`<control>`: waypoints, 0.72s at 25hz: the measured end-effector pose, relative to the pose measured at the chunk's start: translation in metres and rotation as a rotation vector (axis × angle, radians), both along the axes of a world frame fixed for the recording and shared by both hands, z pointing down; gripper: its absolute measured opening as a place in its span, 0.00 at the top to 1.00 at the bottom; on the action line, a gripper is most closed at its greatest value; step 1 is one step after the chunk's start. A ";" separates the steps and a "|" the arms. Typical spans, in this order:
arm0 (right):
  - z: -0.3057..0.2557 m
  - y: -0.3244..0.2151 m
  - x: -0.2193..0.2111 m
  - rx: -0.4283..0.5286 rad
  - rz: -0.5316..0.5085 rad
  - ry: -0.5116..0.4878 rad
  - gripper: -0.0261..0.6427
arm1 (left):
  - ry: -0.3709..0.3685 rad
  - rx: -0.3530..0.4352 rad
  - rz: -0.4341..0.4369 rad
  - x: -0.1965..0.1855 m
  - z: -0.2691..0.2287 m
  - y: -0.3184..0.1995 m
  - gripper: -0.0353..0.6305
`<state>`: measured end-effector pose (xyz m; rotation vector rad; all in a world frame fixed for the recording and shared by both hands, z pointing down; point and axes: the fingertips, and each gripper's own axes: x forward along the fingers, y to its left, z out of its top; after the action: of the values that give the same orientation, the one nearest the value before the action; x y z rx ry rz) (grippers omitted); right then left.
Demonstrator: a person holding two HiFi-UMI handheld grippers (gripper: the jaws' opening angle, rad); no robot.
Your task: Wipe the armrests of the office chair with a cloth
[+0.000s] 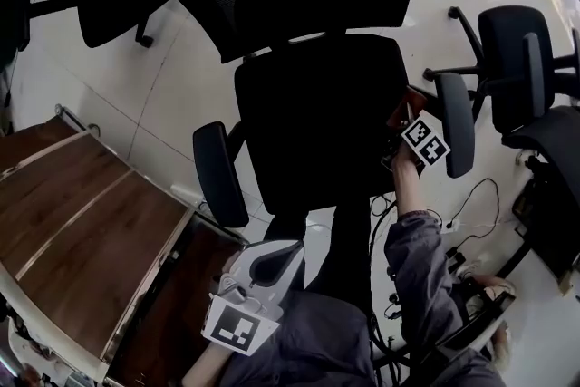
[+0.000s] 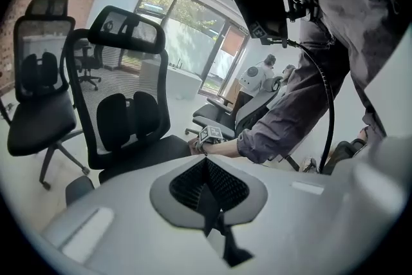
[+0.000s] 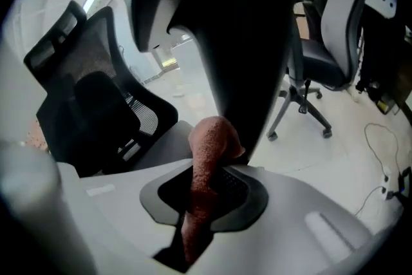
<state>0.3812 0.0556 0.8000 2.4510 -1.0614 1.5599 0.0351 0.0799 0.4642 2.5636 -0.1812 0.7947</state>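
Right tongs (image 3: 201,206) grip cloth (image 3: 212,145)

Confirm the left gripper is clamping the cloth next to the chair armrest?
No: the right gripper clamps the cloth next to the armrest, as the right gripper view shows. The left gripper is shut on nothing.

Two hand-held grippers, one sleeved arm.
Left gripper (image 1: 275,263): at 6 o'clock in head view, jaws together, nothing between them. Right gripper (image 1: 412,130): at 3 o'clock, jaws clamped on a cloth (image 3: 209,158); right arm (image 1: 415,263) stretched forward.
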 end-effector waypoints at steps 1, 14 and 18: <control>0.000 -0.001 0.001 0.007 0.012 -0.006 0.88 | -0.001 0.001 0.005 0.000 0.000 0.000 0.92; -0.122 0.021 -0.014 0.154 0.063 0.118 0.88 | 0.053 0.031 0.046 0.014 -0.025 -0.003 0.92; -0.113 0.024 -0.013 0.137 0.046 0.116 0.88 | 0.055 0.034 0.053 0.017 -0.027 -0.004 0.92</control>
<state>0.3683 0.0796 0.6867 2.6366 -1.1360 1.3801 0.0518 0.0755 0.4369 2.6293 -0.1109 0.7449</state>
